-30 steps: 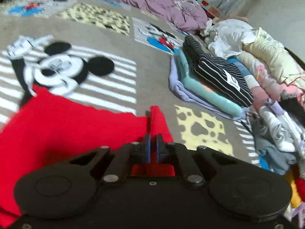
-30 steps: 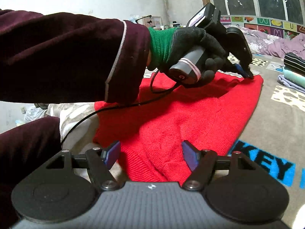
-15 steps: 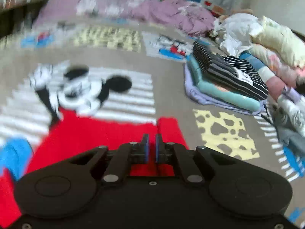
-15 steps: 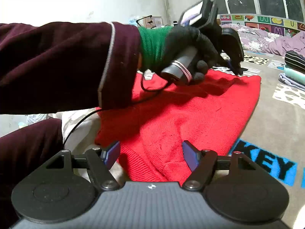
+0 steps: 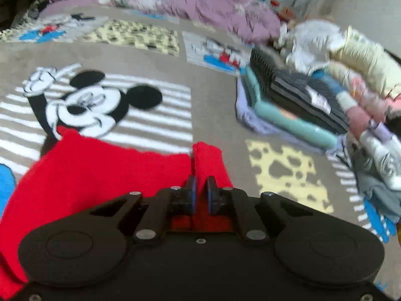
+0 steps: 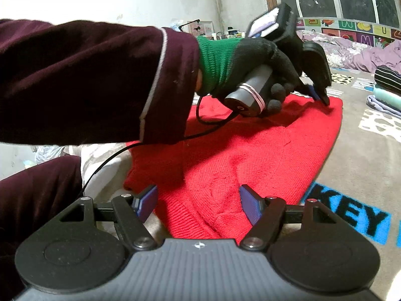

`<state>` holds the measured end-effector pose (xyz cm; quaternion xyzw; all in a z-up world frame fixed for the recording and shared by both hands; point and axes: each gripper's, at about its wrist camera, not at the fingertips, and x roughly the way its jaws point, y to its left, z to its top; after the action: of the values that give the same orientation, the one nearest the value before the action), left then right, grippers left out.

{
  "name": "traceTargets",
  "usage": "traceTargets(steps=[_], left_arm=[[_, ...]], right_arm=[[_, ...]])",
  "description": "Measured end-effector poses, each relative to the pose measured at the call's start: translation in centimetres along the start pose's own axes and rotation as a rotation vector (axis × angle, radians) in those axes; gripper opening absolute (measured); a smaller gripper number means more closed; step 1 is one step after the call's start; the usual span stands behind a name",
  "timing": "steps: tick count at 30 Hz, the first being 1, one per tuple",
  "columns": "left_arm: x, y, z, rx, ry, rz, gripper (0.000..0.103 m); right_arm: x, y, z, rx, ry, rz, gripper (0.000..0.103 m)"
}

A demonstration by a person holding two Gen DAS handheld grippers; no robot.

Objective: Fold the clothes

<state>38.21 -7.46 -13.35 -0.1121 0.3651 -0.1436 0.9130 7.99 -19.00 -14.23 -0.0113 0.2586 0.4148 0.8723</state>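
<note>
A red knitted sweater [image 5: 100, 175] lies spread flat on the cartoon-print carpet [image 5: 215, 105]. My left gripper [image 5: 200, 183] is at the sweater's far corner, its jaws nearly together on a raised ridge of red cloth. The right wrist view shows that same left gripper [image 6: 322, 96], held by a black-gloved hand [image 6: 250, 60], with its tip down on the far corner of the sweater [image 6: 250, 155]. My right gripper [image 6: 198, 203] stands open low over the sweater's near edge, the pads apart on either side of the cloth and not pressing it.
A stack of folded clothes [image 5: 300, 105] sits on the carpet to the right, striped piece on top. Beyond it runs a heap of unfolded clothes [image 5: 376, 150]. Purple bedding [image 5: 200, 2] lies along the far side. A dark red sleeve [image 6: 87, 75] crosses the right wrist view.
The left hand shifted slightly and rolled, still pinching the sweater's far corner; its view swung across the carpet. The right gripper kept still and open.
</note>
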Motion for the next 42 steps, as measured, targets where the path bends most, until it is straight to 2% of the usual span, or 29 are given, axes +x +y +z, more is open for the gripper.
traceTargets(steps=[1, 2, 3, 5, 10, 13, 16, 18, 20, 23, 29, 31, 33, 37, 42], left_arm=[[0.1, -0.1, 0.0, 0.006, 0.003, 0.005, 0.006], [0.7, -0.2, 0.0, 0.014, 0.030, 0.044, 0.008], [1.1, -0.3, -0.1, 0.039, 0.046, 0.071, 0.014], [1.4, -0.9, -0.2, 0.093, 0.059, 0.109, 0.014], [-0.3, -3.3, 0.1, 0.255, -0.014, 0.192, 0.019], [-0.3, -4.0, 0.8, 0.294, -0.039, 0.171, 0.019], [1.5, -4.0, 1.1, 0.301, 0.006, 0.137, 0.019], [3.9, -3.3, 0.3, 0.303, 0.100, 0.164, 0.020], [3.7, -2.2, 0.6, 0.234, 0.088, 0.136, 0.023], [0.7, -1.7, 1.3, 0.182, 0.005, 0.099, 0.023], [-8.4, 2.5, 0.0, 0.072, -0.100, 0.126, 0.026], [-11.6, 4.6, -1.2, 0.005, -0.124, 0.139, 0.031], [-14.6, 6.6, -2.8, -0.068, -0.140, 0.146, 0.045], [-19.3, 10.1, -6.6, -0.202, -0.155, 0.152, 0.046], [-21.6, 13.6, -9.9, -0.402, -0.159, 0.104, 0.046]], right_arm=[[0.0, 0.0, 0.0, 0.001, 0.000, 0.000, 0.072], [0.0, 0.0, 0.0, 0.001, 0.000, 0.000, 0.072], [0.1, 0.0, 0.0, 0.000, 0.000, 0.000, 0.072], [0.1, 0.0, 0.0, 0.000, 0.001, -0.001, 0.072], [0.1, 0.0, 0.1, 0.003, 0.002, 0.000, 0.072], [0.2, 0.0, 0.1, 0.004, 0.003, 0.001, 0.072], [0.2, -0.1, 0.0, 0.005, 0.004, 0.002, 0.072], [0.2, -0.1, 0.0, 0.006, 0.004, 0.002, 0.072], [0.2, -0.1, 0.0, 0.006, 0.005, 0.003, 0.072], [0.2, -0.3, 0.0, 0.019, 0.007, 0.017, 0.074], [0.2, -0.2, 0.0, 0.023, 0.000, 0.018, 0.074], [0.0, -0.3, 0.0, 0.036, -0.008, 0.021, 0.074], [-0.5, -0.3, 0.1, 0.036, -0.018, 0.018, 0.074], [-1.5, 0.3, 0.3, 0.012, -0.058, 0.000, 0.074], [-2.0, 0.7, -0.2, -0.002, -0.068, -0.047, 0.074]])
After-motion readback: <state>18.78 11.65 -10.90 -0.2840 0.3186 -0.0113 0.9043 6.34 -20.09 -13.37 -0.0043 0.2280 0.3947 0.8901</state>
